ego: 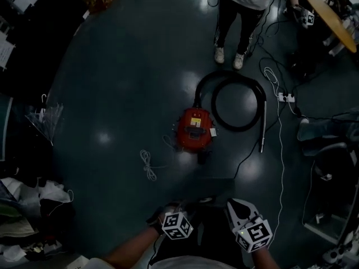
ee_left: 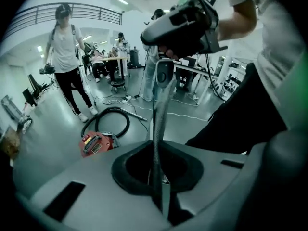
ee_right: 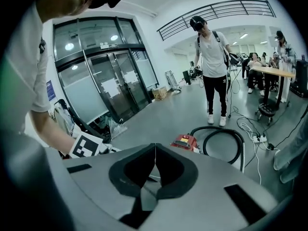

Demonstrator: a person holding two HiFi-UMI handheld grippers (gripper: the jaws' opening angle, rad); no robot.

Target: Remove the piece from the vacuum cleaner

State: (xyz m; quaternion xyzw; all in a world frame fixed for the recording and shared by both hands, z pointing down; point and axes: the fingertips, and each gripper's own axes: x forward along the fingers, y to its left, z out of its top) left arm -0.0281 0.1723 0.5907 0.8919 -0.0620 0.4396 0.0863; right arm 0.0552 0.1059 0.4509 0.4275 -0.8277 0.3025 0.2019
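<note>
The red vacuum cleaner (ego: 193, 129) stands on the dark floor, some way ahead of both grippers. Its black hose (ego: 238, 102) lies in a loop to its right and ends in a metal wand (ego: 262, 129). It is also in the left gripper view, vacuum cleaner (ee_left: 96, 143), and the right gripper view, vacuum cleaner (ee_right: 184, 141). My left gripper (ego: 175, 222) and right gripper (ego: 247, 222) are held close to my body. A dark woven strap (ee_left: 161, 109) hangs from the right gripper (ee_left: 185, 23) into the left gripper (ee_left: 158, 177), whose jaws are closed on it. The right gripper (ee_right: 155, 150) is shut and empty.
A person (ego: 241, 10) stands just beyond the hose. A white power strip (ego: 285, 97) with cables lies to the right, and a loose white cord (ego: 147, 164) left of the vacuum. A clear umbrella (ego: 47, 116) and clutter sit at the left. Glass doors (ee_right: 110, 90) lie further left.
</note>
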